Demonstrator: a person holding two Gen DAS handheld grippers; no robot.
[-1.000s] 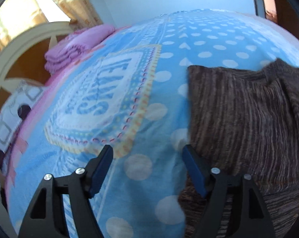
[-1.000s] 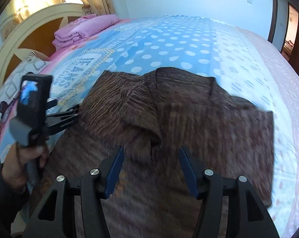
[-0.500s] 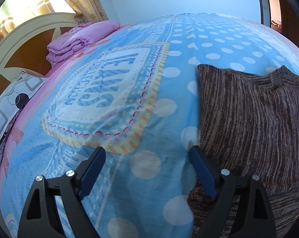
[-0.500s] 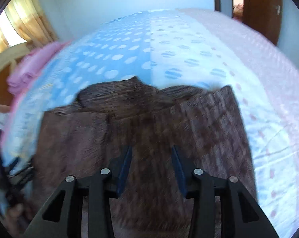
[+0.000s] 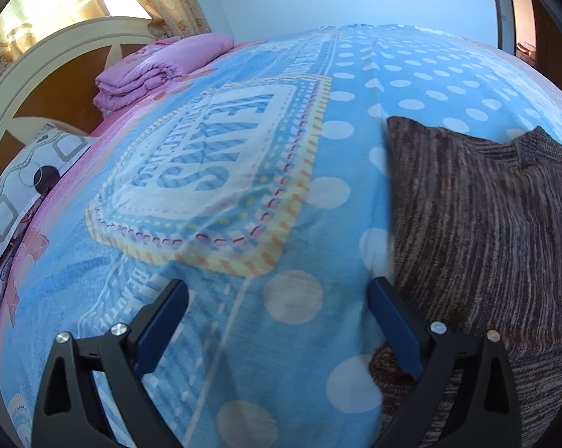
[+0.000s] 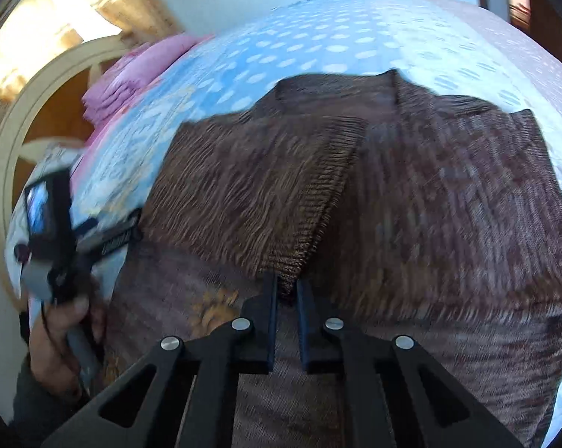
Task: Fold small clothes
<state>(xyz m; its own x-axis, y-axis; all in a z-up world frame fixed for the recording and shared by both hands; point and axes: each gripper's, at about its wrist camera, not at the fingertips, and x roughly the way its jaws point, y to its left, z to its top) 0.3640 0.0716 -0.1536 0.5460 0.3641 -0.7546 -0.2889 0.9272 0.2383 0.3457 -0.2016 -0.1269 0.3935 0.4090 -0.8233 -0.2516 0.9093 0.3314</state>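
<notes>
A brown striped knit sweater [image 6: 449,205] lies flat on the bed, with its left sleeve [image 6: 266,194] folded across the body. My right gripper [image 6: 286,291] is shut on the ribbed cuff of that sleeve near the sweater's middle. My left gripper [image 5: 277,321] is open and empty, low over the blue blanket at the sweater's left edge [image 5: 486,224]; its right finger [image 5: 393,321] sits at the sweater's border. The left gripper also shows in the right wrist view [image 6: 105,239], held in a hand.
The blue polka-dot blanket [image 5: 225,171] covers the bed. A folded pink quilt [image 5: 158,71] and a patterned pillow [image 5: 23,183] lie by the cream headboard [image 5: 57,56]. A doorway [image 5: 523,30] stands at the far right.
My right gripper has closed from open onto the sleeve cuff and swung back toward the sweater's middle. My left gripper has opened a little wider and stayed at the sweater's left edge.
</notes>
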